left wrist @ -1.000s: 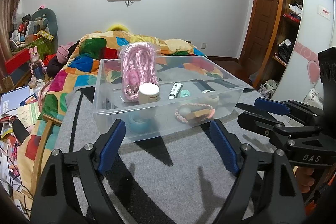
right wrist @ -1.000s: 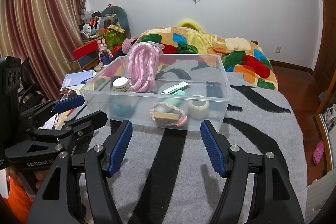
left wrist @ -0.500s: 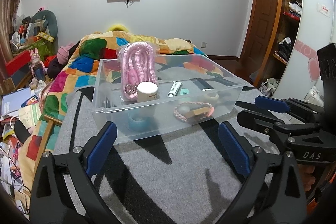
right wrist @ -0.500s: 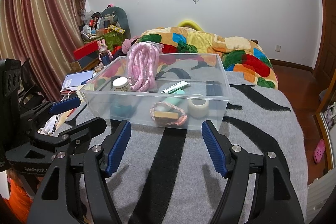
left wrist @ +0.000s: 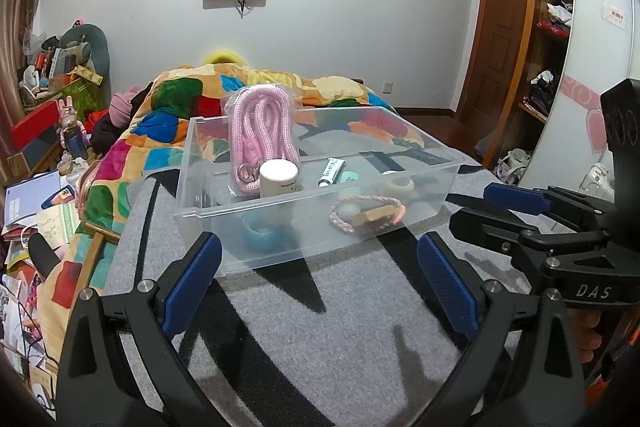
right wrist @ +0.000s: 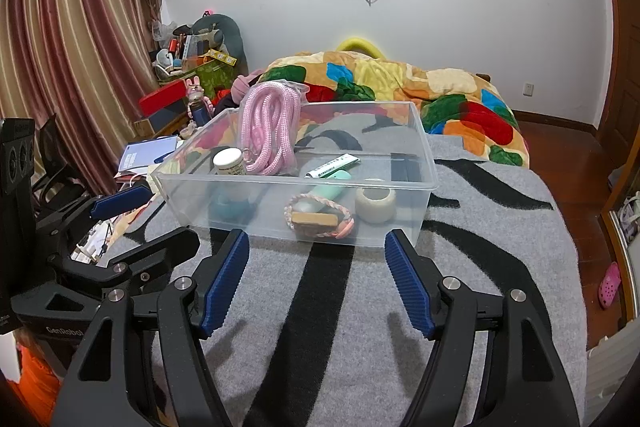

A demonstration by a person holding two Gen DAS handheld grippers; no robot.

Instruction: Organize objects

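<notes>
A clear plastic bin (left wrist: pixel 412 211) (right wrist: pixel 416 211) stands on the grey-and-black blanket. In it are a bagged pink rope (left wrist: pixel 262 135) (right wrist: pixel 270 131), a white jar (left wrist: pixel 279 179) (right wrist: pixel 228 163), a white tube (left wrist: pixel 331 171) (right wrist: pixel 334 165), a mint object (right wrist: pixel 330 189), a roll of tape (left wrist: pixel 396 187) (right wrist: pixel 375 205), a braided bracelet with a tan card (left wrist: pixel 366 213) (right wrist: pixel 318 217) and a blue object (left wrist: pixel 262 237) (right wrist: pixel 228 207). My left gripper (left wrist: pixel 318 275) is open and empty, just short of the bin's near wall. My right gripper (right wrist: pixel 316 271) is open and empty, also just short of the bin.
The grey blanket (right wrist: pixel 360 327) covers the near bed. A colourful quilt (right wrist: pixel 400 83) lies behind the bin. Books, boxes and toys (left wrist: pixel 40 155) clutter the left side. A doorway and shelves (left wrist: pixel 548 27) are on the right. Each gripper shows in the other's view.
My left gripper's fingers have spread wider apart. My right gripper has drawn back slightly from the bin. The bin and its contents have not moved.
</notes>
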